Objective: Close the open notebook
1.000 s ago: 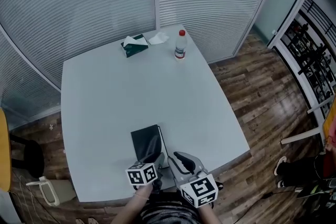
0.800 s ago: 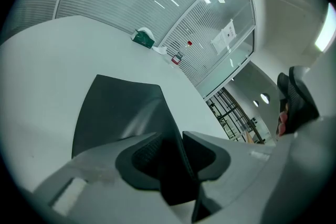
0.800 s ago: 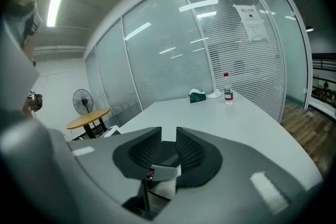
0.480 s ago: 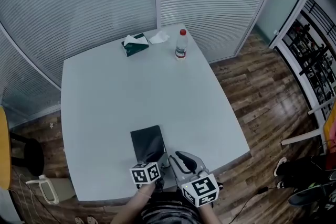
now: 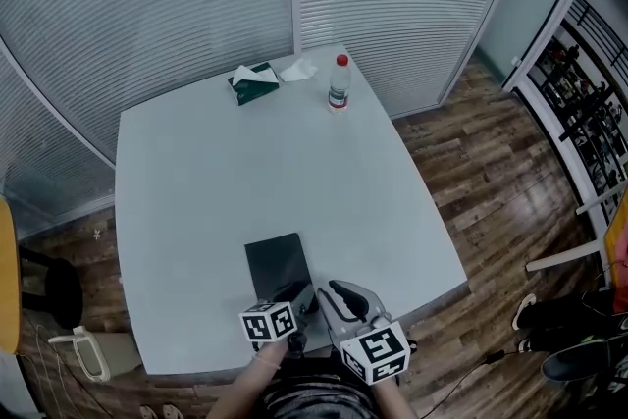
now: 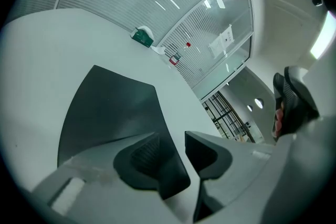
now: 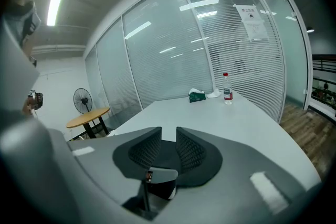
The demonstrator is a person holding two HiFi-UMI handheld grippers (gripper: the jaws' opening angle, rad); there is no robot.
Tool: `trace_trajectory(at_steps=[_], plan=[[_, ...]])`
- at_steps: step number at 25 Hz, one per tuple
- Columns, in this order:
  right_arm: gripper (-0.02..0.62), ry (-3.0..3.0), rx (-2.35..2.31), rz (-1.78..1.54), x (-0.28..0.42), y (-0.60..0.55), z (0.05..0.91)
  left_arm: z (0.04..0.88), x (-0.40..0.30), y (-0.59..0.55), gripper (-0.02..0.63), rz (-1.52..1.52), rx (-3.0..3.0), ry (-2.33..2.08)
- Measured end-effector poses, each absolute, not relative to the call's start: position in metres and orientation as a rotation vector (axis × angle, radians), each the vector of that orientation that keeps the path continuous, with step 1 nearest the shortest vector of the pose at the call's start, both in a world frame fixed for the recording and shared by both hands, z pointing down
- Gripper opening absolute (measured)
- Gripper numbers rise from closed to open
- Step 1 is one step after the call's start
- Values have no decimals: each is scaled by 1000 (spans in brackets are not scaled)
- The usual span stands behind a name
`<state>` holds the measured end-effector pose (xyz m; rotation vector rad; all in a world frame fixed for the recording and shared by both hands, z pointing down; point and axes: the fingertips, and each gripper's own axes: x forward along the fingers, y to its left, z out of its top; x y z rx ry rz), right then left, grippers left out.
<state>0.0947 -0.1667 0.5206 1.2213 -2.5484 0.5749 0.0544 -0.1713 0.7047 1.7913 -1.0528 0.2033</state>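
The dark notebook (image 5: 277,264) lies closed and flat on the white table (image 5: 196,172), near its front edge. My left gripper (image 5: 294,293) hovers over the notebook's near end. In the left gripper view the dark cover (image 6: 110,107) fills the middle, and the left gripper (image 6: 172,147) has its jaws opening. The notebook's near corner shows below the gap, and the pads do not press on it. My right gripper (image 5: 335,290) sits just right of the notebook. In its own view the right gripper (image 7: 169,139) shows a narrow gap with nothing in it.
A green tissue box (image 5: 253,83) and a water bottle with a red cap (image 5: 338,85) stand at the table's far edge, before a glass wall with blinds. Wooden floor lies to the right. A round wooden table (image 7: 87,116) and a fan (image 7: 81,98) stand off to the left.
The pale edge beside the notebook's cover a second ago no longer shows, and the cover now lies flat. The left gripper has shifted only slightly. The right gripper has stayed put.
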Motion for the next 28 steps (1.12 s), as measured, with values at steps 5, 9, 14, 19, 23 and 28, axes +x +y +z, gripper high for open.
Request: trace_trajectory(at_steps=[5,9,14,19,23,28], plan=[[88,-2537,1207,578,91,-165,526,693,51,-171,156,241,1906,-1073],[91,-2550,1199,569,81,-165,527,679,41,-168,156,258,1976,-1084],[91,-2559,1189,546,68,-165,527,656,28,-161,156,254,2055,-1099],[91,-2554,1188,541,56,-165,529,630,14,-157,143,274,2169,-1117],[91,-2548,1190,541,49,-165,530,608,4,-154,126,250,2231,-1128],[91,-2564,1165,529,34,-158,529,583,-12,-149,120,196,2278,-1136]])
